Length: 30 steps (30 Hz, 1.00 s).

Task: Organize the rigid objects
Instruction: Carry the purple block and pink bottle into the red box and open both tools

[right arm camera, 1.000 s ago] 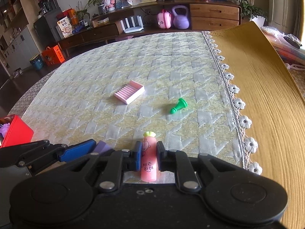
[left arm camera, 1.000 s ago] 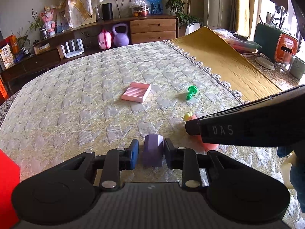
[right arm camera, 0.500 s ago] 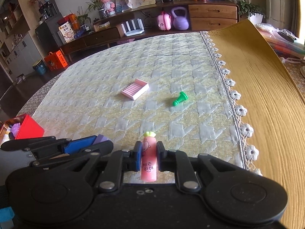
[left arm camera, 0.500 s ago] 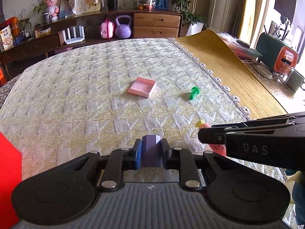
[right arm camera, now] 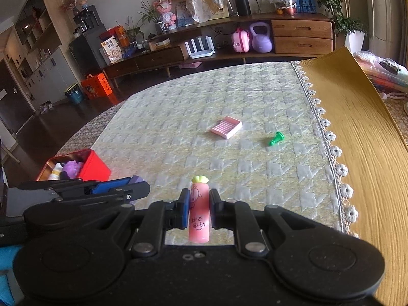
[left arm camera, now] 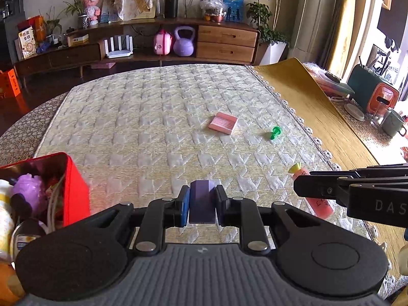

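My left gripper is shut on a purple block and holds it above the quilted cloth. Beside it on the right, my right gripper is shut on a pink carrot-shaped tube with a yellow-green top; the tube also shows in the left wrist view. A red tin box with several toys inside stands at the near left, seen as well in the right wrist view as the red tin box. Farther out on the cloth lie a pink ridged tray and a green peg.
The quilted tablecloth covers the table; a yellow mat lies folded along its right side. Cups, a green holder and an orange container crowd the far right. A low cabinet with a purple kettlebell stands beyond the table.
Both grippers have risen and drawn back with their objects. The left jaws closed onto the purple block. The red box has come into view at the left.
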Motion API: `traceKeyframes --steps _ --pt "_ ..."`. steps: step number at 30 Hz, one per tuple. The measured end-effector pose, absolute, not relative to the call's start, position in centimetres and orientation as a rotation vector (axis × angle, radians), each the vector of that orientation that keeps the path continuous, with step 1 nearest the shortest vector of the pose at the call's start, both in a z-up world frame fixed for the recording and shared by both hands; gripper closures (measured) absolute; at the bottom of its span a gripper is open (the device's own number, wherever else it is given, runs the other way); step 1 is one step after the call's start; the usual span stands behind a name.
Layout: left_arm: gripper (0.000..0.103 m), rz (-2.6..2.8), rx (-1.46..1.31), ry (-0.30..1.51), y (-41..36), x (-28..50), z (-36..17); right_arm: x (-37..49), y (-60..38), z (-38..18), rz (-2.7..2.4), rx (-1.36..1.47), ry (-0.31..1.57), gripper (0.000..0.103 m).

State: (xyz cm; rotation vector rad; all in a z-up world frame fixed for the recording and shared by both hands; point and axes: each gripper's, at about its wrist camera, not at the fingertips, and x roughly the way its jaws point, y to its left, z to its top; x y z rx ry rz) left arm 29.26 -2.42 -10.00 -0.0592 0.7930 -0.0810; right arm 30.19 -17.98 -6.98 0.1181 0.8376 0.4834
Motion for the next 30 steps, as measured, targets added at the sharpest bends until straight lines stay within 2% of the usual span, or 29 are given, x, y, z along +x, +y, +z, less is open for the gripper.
traceKeyframes --steps 14,30 --pt "0.083 0.03 -0.093 0.769 5.3 23.4 -5.9 26.0 -10.4 -3.3 0.613 0.078 0.795 0.088" --pt "0.083 0.162 -0.123 0.777 15.4 20.4 -5.8 23.5 -1.0 -3.6 0.725 0.02 0.816 0.088"
